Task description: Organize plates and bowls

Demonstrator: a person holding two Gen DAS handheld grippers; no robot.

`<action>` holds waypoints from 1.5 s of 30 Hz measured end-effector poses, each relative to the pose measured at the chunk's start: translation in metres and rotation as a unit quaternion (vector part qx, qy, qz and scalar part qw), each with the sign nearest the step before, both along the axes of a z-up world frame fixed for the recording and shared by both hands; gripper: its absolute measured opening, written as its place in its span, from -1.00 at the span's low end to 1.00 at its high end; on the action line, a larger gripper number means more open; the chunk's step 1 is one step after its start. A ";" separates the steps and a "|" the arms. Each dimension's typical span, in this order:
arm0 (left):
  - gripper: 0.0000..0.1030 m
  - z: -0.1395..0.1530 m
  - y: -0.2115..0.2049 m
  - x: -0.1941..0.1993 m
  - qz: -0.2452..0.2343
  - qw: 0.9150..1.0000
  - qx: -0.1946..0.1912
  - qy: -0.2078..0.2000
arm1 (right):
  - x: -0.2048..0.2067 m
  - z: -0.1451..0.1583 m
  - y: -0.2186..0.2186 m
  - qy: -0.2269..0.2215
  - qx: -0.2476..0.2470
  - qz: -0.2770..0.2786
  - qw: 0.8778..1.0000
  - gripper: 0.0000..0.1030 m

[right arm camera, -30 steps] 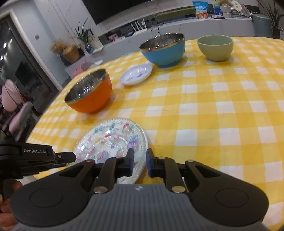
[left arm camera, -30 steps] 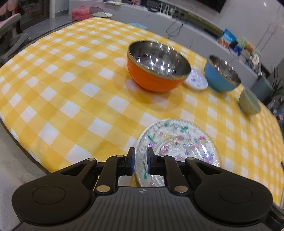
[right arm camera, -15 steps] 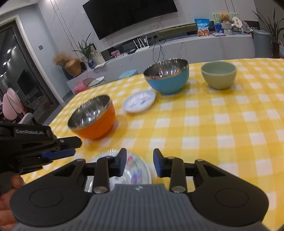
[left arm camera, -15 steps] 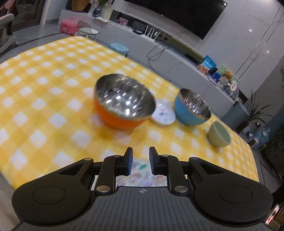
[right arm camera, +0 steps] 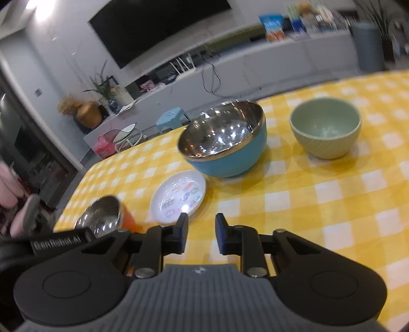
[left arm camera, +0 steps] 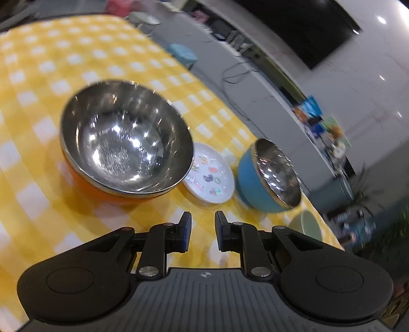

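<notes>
An orange steel-lined bowl sits on the yellow checked table, with a small patterned plate beside it, then a blue steel-lined bowl and a green bowl. My left gripper is open and empty, above the table just short of the small plate. My right gripper is open and empty, near the small plate; the blue bowl, green bowl and orange bowl show there. The large patterned plate is out of view.
The left gripper's body shows at the lower left of the right wrist view. Beyond the table's far edge stand a low cabinet, a blue stool and a TV.
Both grippers have moved forward over the table, past the large patterned plate, which has dropped out of view. Both sets of jaws have opened a little wider.
</notes>
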State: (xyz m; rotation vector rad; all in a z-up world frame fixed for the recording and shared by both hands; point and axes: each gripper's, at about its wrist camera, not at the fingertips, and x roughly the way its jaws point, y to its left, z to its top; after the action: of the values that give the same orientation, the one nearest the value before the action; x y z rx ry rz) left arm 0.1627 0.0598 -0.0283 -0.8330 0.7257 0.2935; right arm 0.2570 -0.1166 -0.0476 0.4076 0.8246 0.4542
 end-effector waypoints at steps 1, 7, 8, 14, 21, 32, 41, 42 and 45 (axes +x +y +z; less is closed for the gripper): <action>-0.59 -0.003 0.000 0.006 0.008 1.000 -0.004 0.008 | 0.007 -0.003 0.001 0.010 0.009 -0.002 1.000 -0.61; -0.59 -0.017 0.000 0.029 0.047 0.999 -0.007 0.018 | 0.043 -0.016 0.011 0.041 0.026 -0.005 0.999 -0.64; -0.59 -0.018 0.000 0.033 0.047 0.999 -0.003 0.018 | 0.049 -0.018 0.013 0.047 0.026 0.000 0.999 -0.64; -0.58 -0.029 0.002 0.048 0.052 0.998 0.000 0.026 | 0.074 -0.030 0.021 0.064 0.023 0.017 0.998 -0.64; -0.58 -0.035 0.004 0.050 0.054 0.998 0.007 0.015 | 0.085 -0.043 0.026 0.068 0.036 0.025 0.997 -0.66; -0.70 -0.036 0.006 0.044 0.041 0.999 0.007 0.008 | 0.081 -0.044 0.026 0.070 0.042 0.028 0.996 -0.91; -0.83 -0.018 0.003 0.023 0.023 0.999 -0.002 0.024 | 0.044 -0.020 0.012 0.080 0.031 0.005 0.996 -0.91; -0.84 -0.014 0.002 0.018 0.020 1.000 -0.002 0.024 | 0.039 -0.016 0.010 0.080 0.030 0.003 0.996 -0.91; -0.85 -0.005 -0.001 0.006 0.009 1.000 -0.004 0.027 | 0.019 -0.006 0.002 0.083 0.033 -0.007 0.996 -0.91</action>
State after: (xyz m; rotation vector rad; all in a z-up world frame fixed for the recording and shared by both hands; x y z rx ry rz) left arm 0.1688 0.0592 -0.0332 -0.8413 0.7696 0.3301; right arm 0.2763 -0.1142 -0.0536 0.5174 0.9691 0.4385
